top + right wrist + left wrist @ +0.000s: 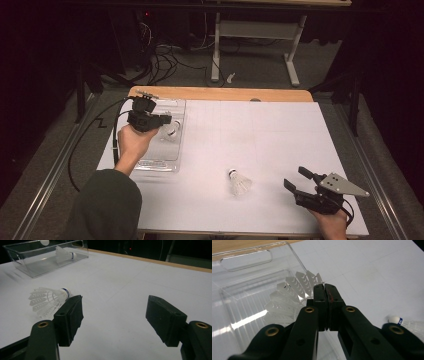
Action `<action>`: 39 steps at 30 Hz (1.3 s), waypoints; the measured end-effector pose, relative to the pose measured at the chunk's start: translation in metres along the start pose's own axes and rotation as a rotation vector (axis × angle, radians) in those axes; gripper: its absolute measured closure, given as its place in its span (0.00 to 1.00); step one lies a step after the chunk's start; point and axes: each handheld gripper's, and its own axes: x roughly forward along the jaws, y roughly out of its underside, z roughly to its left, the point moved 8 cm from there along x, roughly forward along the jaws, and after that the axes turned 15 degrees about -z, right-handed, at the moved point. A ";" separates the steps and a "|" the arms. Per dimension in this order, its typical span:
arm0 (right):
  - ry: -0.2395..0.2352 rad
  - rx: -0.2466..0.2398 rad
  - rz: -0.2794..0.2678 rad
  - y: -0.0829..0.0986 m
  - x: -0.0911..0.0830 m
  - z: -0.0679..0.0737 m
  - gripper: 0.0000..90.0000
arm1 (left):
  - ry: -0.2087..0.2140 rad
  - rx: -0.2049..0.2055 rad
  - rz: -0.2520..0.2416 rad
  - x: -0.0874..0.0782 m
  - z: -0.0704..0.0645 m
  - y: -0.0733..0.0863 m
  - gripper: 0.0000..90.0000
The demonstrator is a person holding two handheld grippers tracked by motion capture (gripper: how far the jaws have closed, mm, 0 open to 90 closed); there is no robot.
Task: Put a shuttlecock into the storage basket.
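The left hand-held gripper (pixel 325 290) hangs over the clear plastic bin (pixel 176 150) at the table's (pixel 280 135) left side, its jaws pressed together on the feather edge of a shuttlecock (pixel 294 287), which dangles just above the bin's floor in the left gripper view. The right hand-held gripper (pixel 113 315) rests low near the table's front right corner with its jaws spread wide and nothing between them, pointed toward a second shuttlecock (pixel 47 301) lying on its side on the bare table, its cork tip just beside the near jaw. The pinch on the first shuttlecock looks thin, only on the rim of the skirt, so the likeliest trouble is that the feathers bend or slip out early; from this height that would probably still land it in the bin, but if the hand drifts toward the bin's wall before the jaws part, it could catch the rim and tumble onto the table. The loose shuttlecock is light and rounded, so a jaw nudging its cork on approach could roll it out of reach rather than trap it. Counting: the right gripper view shows one shuttlecock (pixel 63 253) already lying in the bin, and what seems to be the cork (pixel 45 242) of the held one above it, so I judge three shuttlecocks in all, one bin, and two hand-held grippers.
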 end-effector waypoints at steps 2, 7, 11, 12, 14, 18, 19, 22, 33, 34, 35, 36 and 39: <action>-0.001 0.001 0.001 0.000 0.000 0.000 0.34 | -0.008 -0.002 0.004 -0.001 0.003 0.001 0.98; -0.002 0.001 0.002 0.000 0.000 0.000 0.34 | -0.027 -0.008 0.015 0.000 0.010 0.003 0.98; -0.001 0.002 0.002 0.000 0.000 0.000 0.34 | -0.037 -0.006 0.022 0.001 0.013 0.004 0.98; -0.002 0.002 0.002 0.000 0.000 0.000 0.34 | -0.039 -0.003 0.025 0.001 0.013 0.004 0.98; -0.002 0.002 0.003 0.000 0.000 0.000 0.34 | -0.045 0.001 0.029 0.002 0.014 0.005 0.98; -0.001 0.002 0.002 0.000 0.000 0.000 0.34 | -0.053 -0.002 0.035 0.003 0.017 0.006 0.98; 0.000 0.002 0.002 0.000 0.000 0.000 0.34 | -0.053 -0.003 0.035 0.003 0.017 0.006 0.98; -0.002 0.002 0.002 0.000 0.000 0.000 0.34 | -0.056 -0.001 0.036 0.003 0.018 0.006 0.98; -0.003 0.002 0.003 0.000 0.000 0.000 0.34 | -0.074 0.001 0.041 0.005 0.023 0.008 0.98; -0.003 0.002 0.003 0.000 0.000 0.000 0.34 | -0.073 0.000 0.044 0.005 0.024 0.008 0.98; -0.003 0.002 0.003 0.000 0.000 0.000 0.34 | -0.075 0.001 0.045 0.006 0.024 0.009 0.98; -0.003 0.002 0.003 0.000 0.000 0.000 0.34 | -0.075 0.000 0.046 0.006 0.024 0.009 0.98; -0.003 0.002 0.003 0.000 0.000 0.000 0.34 | -0.079 0.000 0.051 0.007 0.025 0.009 0.98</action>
